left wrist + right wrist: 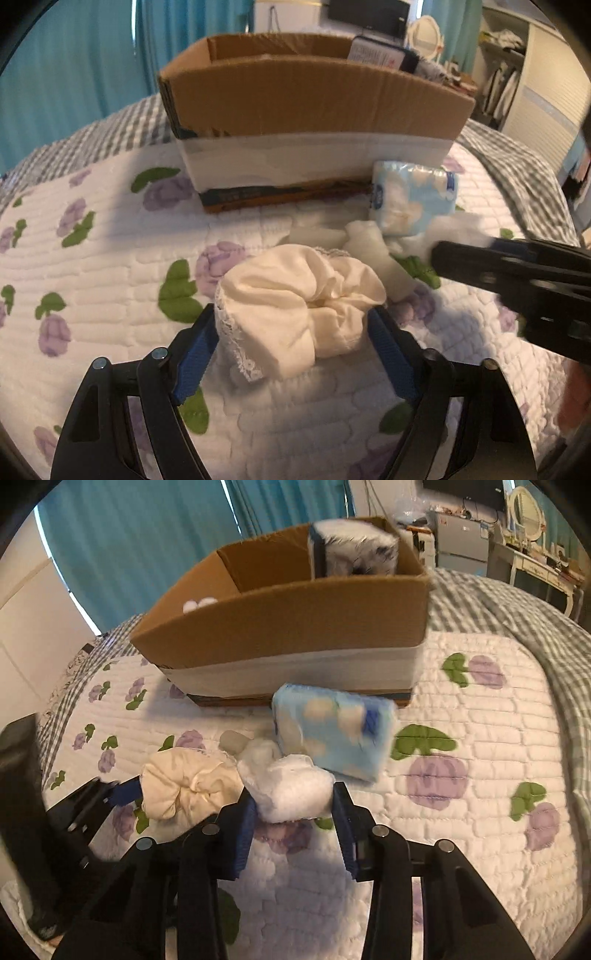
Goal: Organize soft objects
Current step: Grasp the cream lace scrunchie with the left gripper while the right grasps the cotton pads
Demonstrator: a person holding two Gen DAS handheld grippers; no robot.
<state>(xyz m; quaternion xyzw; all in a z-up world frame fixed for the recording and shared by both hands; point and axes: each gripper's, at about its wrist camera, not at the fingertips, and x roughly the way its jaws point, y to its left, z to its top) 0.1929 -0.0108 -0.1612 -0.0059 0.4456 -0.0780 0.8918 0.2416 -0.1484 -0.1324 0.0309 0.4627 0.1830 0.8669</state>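
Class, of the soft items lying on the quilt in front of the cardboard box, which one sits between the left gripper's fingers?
The cream bundled cloth with lace trim; the left gripper brackets it, unlike the white fluffy wad and pale blue tissue pack.

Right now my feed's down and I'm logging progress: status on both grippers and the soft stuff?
Left gripper open around cream cloth bundle. Right gripper open around white fluffy wad. Blue tissue pack on quilt before cardboard box. Path clear.
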